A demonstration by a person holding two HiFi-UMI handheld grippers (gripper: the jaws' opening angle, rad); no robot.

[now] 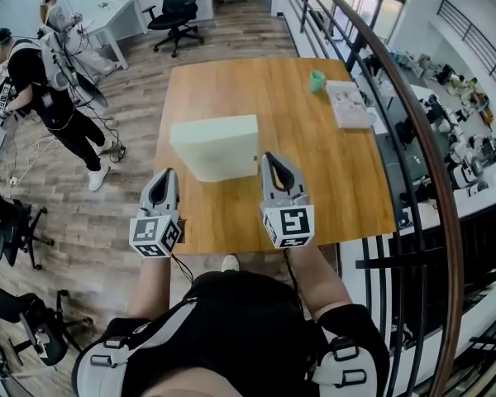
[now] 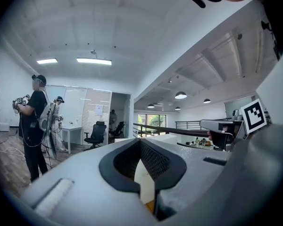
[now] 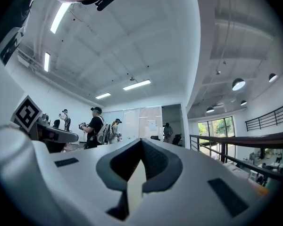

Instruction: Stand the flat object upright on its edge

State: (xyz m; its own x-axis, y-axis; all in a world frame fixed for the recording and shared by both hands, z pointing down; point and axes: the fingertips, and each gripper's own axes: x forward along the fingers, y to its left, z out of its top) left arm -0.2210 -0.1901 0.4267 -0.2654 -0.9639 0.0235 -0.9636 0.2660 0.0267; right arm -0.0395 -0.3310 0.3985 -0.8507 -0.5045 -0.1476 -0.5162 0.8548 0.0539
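Note:
A pale green flat slab (image 1: 216, 145) sits on the wooden table (image 1: 339, 180), just beyond and between my two grippers; it seems to stand on its edge with a broad face towards me. My left gripper (image 1: 167, 173) hangs over the table's front edge, left of the slab and apart from it, jaws shut and empty. My right gripper (image 1: 269, 156) is at the slab's right corner, also shut with nothing in it. In the left gripper view the jaws (image 2: 140, 141) meet at the tip, and a pale sliver of the slab (image 2: 145, 180) shows through the gap behind it. The right gripper view shows its jaws (image 3: 141, 141) likewise closed.
A green cup (image 1: 317, 81) and a booklet (image 1: 348, 104) lie at the table's far right. A railing (image 1: 413, 122) runs along the right side. An office chair (image 1: 178, 11) stands beyond the table. A person in black (image 1: 50, 89) stands at the left.

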